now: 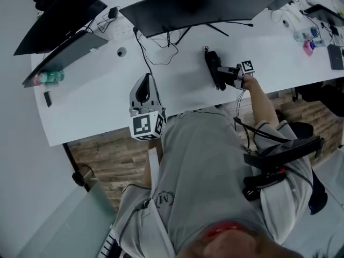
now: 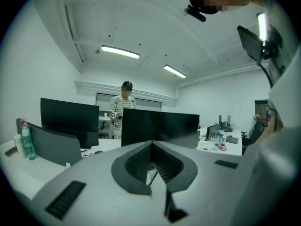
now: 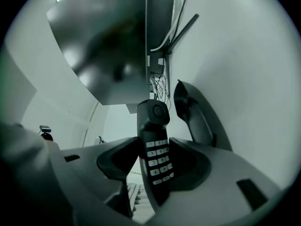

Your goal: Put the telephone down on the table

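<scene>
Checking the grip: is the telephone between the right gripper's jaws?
Yes, the right gripper has its jaws shut on the telephone, pressing both its sides.

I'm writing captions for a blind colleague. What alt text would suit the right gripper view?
A black telephone handset, keypad facing the camera, is clamped between the jaws of the right gripper. The view is tilted sideways, so the white table fills the right side and a dark curved monitor fills the upper left.

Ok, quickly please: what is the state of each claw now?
Left claw: closed, empty.
Right claw: closed on the black cordless telephone handset.
</scene>
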A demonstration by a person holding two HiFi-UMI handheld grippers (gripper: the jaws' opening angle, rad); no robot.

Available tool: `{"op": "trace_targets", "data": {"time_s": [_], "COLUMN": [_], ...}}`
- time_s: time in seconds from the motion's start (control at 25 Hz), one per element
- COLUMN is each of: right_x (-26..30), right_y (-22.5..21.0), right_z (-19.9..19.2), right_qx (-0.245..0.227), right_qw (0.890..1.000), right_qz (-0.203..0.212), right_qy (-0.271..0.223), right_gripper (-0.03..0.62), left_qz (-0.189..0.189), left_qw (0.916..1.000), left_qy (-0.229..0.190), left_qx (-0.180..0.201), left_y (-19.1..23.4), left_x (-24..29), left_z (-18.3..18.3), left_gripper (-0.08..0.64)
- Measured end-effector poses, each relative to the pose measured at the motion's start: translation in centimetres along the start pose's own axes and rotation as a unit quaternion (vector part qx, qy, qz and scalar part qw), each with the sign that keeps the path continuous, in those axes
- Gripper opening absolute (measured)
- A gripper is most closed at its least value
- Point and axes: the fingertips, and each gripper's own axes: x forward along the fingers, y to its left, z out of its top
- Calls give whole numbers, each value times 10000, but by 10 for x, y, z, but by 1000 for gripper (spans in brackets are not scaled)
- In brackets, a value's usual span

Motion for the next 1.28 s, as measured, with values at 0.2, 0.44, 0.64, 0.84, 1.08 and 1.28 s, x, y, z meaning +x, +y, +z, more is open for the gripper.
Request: {"op": "trace_targets", "data": {"time_s": [0.2,0.44,0.64,0.84,1.08,1.28], "right_x": [5,-5,-19,-15,-25,-30], "right_y": [-10,-8,-20,-28,-38,-54], "right_z": [4,22,17,8,24,16], "right_qx": [670,979,965,197,-1052,-2229], "right_qw": [9977,9949,9942,9836,9441,8841], "right_qz": [35,75,-461,-1619,-2745,-3382], "right_qy": [121,-222,-62,774,1493,2330], "right_gripper": [198,198,199,216,227,190], "left_qz": [127,62,-1,-102,-169,-155], "left_qw": [9999,9999,10000,9999,9998,9998], "left_qy": [91,98,31,17,-28,-39], "left_qx": [-45,-4,-31,-57,-104,-147], "left_y": [7,1,-2,-6,-9,-6], "left_x": [-2,10,21,32,40,42], "left_z": [-6,-2,1,0,-1,-2], "left_gripper": [4,4,4,4,5,4]}}
